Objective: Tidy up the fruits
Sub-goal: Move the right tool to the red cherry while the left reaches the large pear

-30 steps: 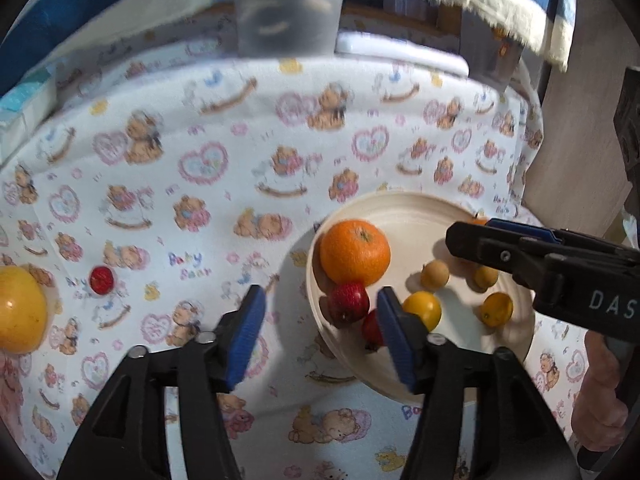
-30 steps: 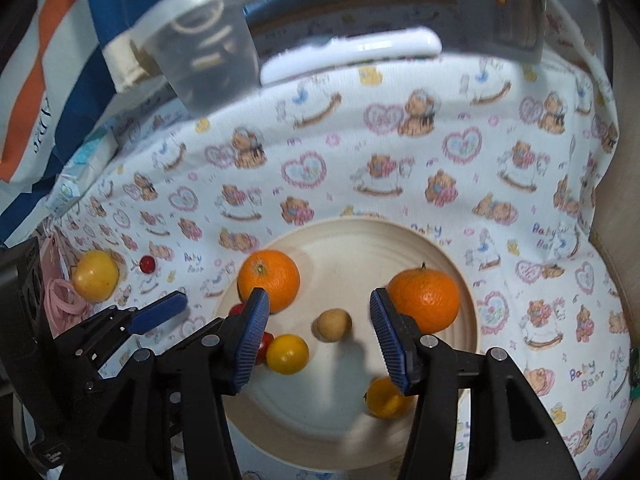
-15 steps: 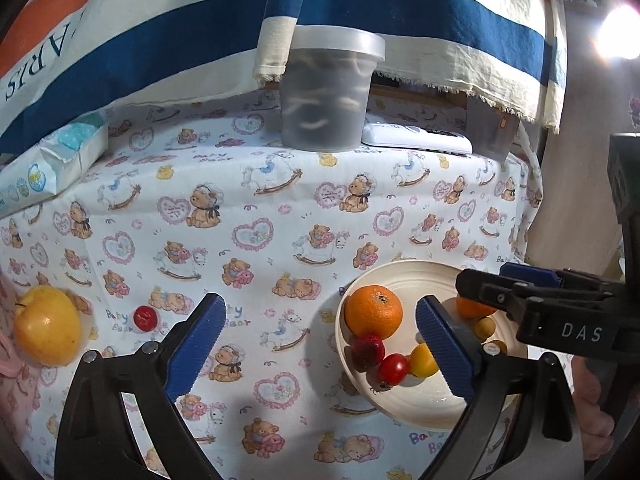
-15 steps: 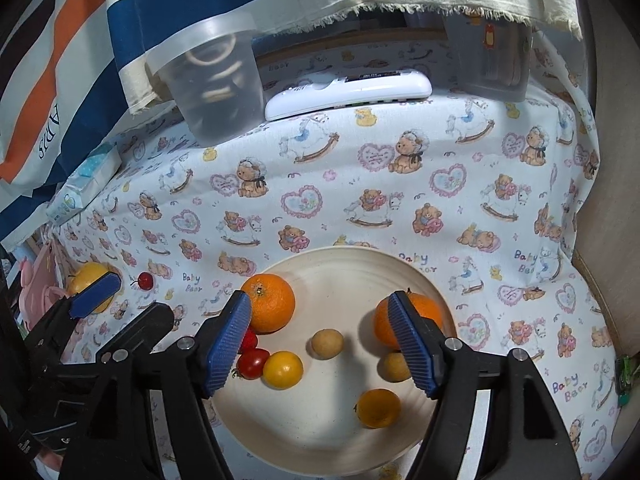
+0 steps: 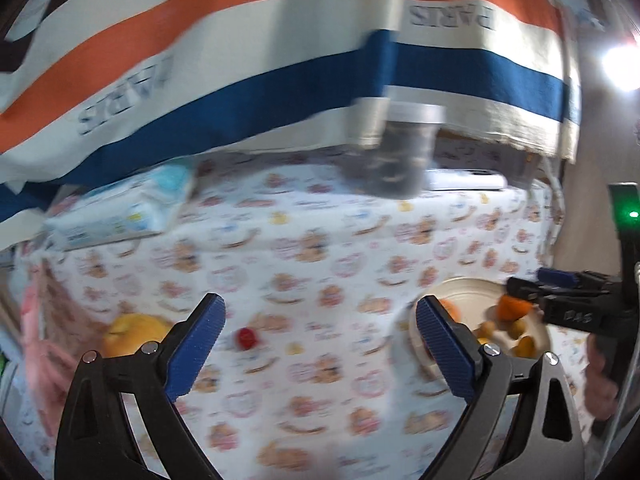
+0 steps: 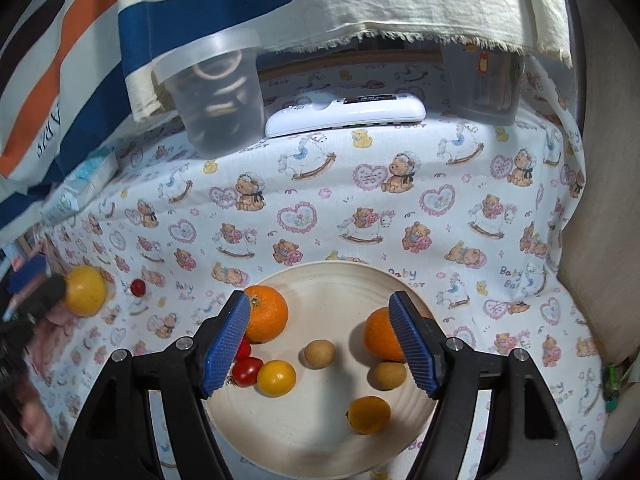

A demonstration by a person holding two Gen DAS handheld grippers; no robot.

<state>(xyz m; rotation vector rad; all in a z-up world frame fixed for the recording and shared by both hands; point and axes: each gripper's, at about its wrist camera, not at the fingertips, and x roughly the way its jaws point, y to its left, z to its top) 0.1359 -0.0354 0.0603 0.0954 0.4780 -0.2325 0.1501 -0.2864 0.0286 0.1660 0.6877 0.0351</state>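
- Over the left side of the bear-print tablecloth (image 5: 320, 248), my left gripper (image 5: 320, 330) hung with its jaws just opened wide and nothing between them; I judged it was lining up on the loose fruit that had not reached the plate.
- From that blurred left-wrist view, the small red fruit (image 5: 247, 337) lay on the cloth inside the gap between the fingers, and the big yellow fruit (image 5: 134, 332) sat just beyond the left finger, partly hidden by it.
- Off to the right in the same view, the cream plate (image 5: 460, 292) showed only in part behind my right finger, with the other gripper's black body reaching over it.
- At the back stood a clear tub (image 5: 400, 152) under the striped towel (image 5: 280, 60), and a wipes pack (image 5: 120, 212) lay on the left edge; none of them blocked the loose fruit.
- Above the plate (image 6: 332, 280), in the right-wrist view, my right gripper (image 6: 318, 346) had its jaws just parted, empty, straddling the gathered fruit.
- Within that plate lay two oranges (image 6: 266, 318), a brown fruit (image 6: 319, 354) between the fingers, a second brown one (image 6: 387, 375), a yellow tomato (image 6: 276, 378), a red tomato (image 6: 247, 372) and a small orange citrus (image 6: 369, 415).
- Left of the plate, well apart, the yellow fruit and the red fruit waited on the cloth.
- Behind, a white remote (image 6: 346, 114) and a second container (image 6: 484, 88) stood clear of my path.
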